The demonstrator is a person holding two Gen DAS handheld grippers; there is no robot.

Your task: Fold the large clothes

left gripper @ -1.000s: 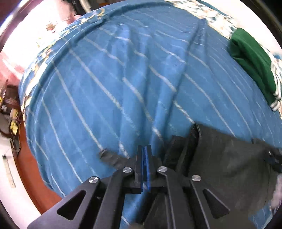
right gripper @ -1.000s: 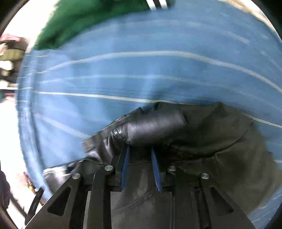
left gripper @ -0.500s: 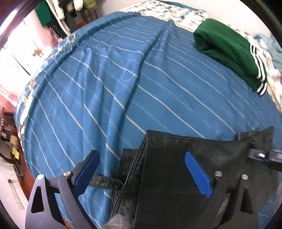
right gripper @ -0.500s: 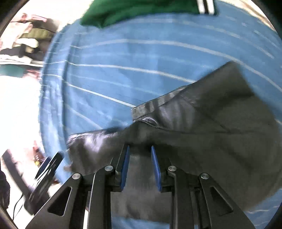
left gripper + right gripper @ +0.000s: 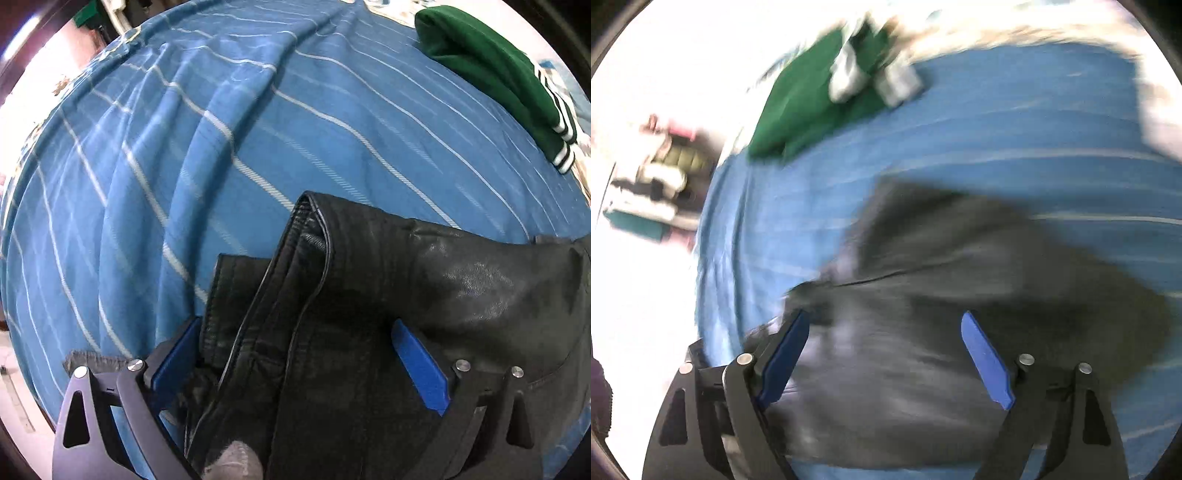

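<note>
Black leather garment (image 5: 369, 314) lying part-folded on the blue striped bedspread (image 5: 184, 147), left gripper (image 5: 299, 354) and right gripper (image 5: 886, 354) both opening above it, gripping nothing; next grab should be taking every stacked edge layer squarely.

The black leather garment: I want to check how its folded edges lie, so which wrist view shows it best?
The left wrist view: the black leather garment is sharp there, its stacked edges and seams plain between the opening left gripper jaws. The right wrist view shows only a motion-blurred dark mass on the blue striped sheet.
</note>
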